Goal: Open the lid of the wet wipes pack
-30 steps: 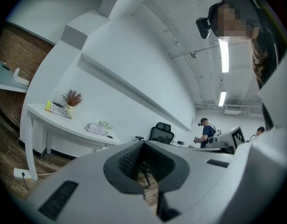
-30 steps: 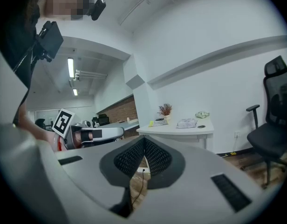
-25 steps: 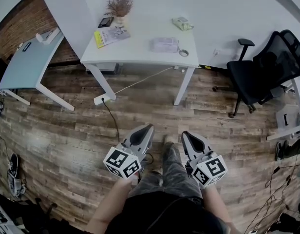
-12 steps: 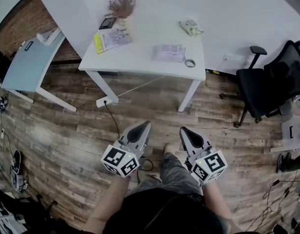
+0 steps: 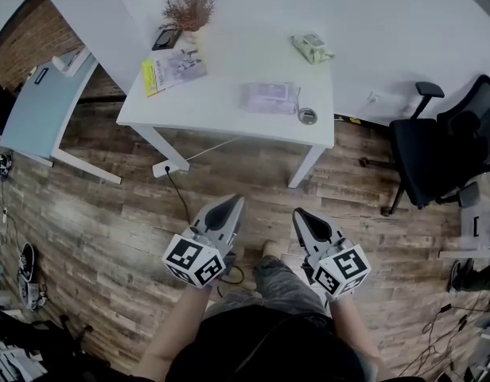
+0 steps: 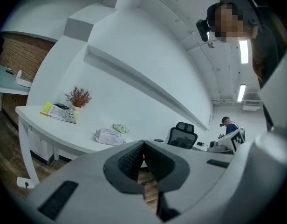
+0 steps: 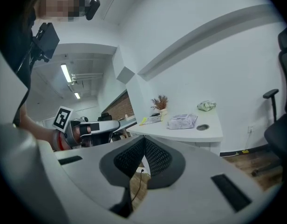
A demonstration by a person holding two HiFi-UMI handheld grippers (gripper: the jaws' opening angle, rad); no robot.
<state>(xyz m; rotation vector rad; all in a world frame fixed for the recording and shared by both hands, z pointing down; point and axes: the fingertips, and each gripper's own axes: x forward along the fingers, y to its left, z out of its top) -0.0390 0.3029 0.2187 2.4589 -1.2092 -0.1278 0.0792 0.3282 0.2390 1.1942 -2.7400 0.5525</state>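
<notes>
The wet wipes pack (image 5: 268, 97), pale lilac and crinkled, lies flat on the white table (image 5: 205, 110) near its right end; it also shows in the left gripper view (image 6: 108, 136) and the right gripper view (image 7: 182, 121). My left gripper (image 5: 232, 208) and right gripper (image 5: 298, 217) are both shut and hold nothing. They hang side by side over the wooden floor, well short of the table's near edge, pointing towards it. The jaws meet tip to tip in both gripper views (image 6: 143, 144) (image 7: 144, 140).
On the table also lie a tape roll (image 5: 307, 116) beside the pack, a small green packet (image 5: 312, 48), a booklet (image 5: 173, 66), a phone (image 5: 166, 38) and a dried plant (image 5: 184, 10). A black office chair (image 5: 452, 146) stands right; a second table (image 5: 46, 102) left. A cable and socket (image 5: 167, 168) lie on the floor.
The table has come nearer and larger in the head view as I walked towards it. Both grippers stay shut and keep their places side by side in front of me.
</notes>
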